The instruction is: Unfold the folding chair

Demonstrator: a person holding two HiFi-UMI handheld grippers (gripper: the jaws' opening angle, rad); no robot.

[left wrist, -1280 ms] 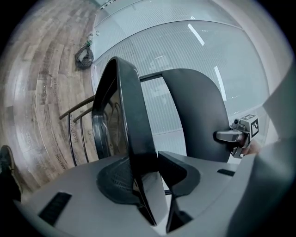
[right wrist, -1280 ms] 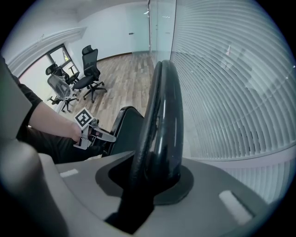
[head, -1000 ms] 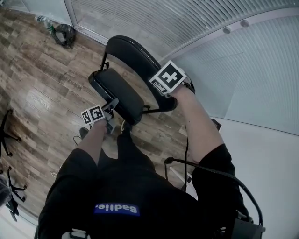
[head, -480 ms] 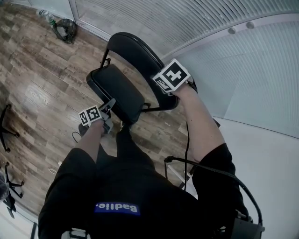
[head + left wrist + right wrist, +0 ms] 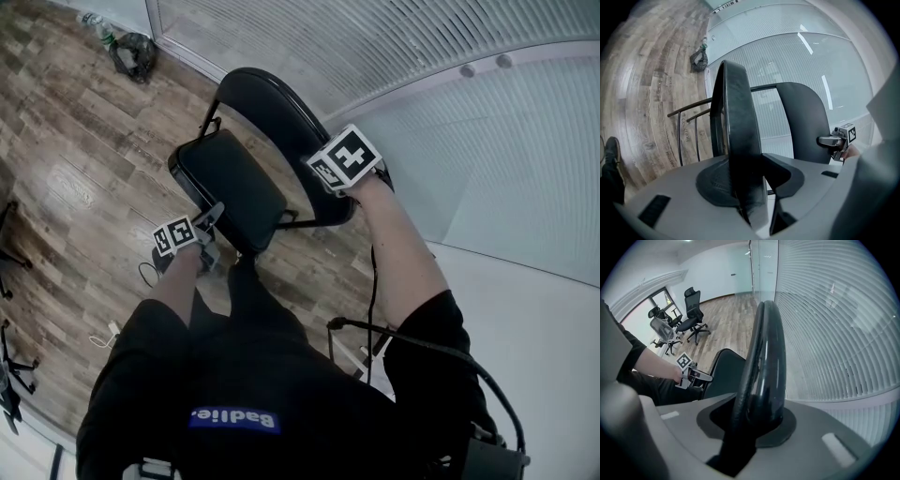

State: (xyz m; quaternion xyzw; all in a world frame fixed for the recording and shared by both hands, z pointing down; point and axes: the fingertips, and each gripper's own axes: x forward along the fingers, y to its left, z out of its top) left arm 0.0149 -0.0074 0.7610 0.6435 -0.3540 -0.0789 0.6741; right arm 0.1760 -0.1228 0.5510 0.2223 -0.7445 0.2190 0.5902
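Standing on the brown wooden plank floor (image 5: 75,141), close to the pale ribbed glass wall (image 5: 487,159), was the black metal folding chair (image 5: 239,192). Its padded black seat (image 5: 740,117) was tipped out from its curved black backrest (image 5: 764,357). The right gripper (image 5: 759,413) pointed down, and its two fingers pinched the top edge of the backrest. The left gripper (image 5: 752,173) had the front edge of the seat between its fingers. Those fingers had just been opening, and a thin gap showed beside the seat edge.
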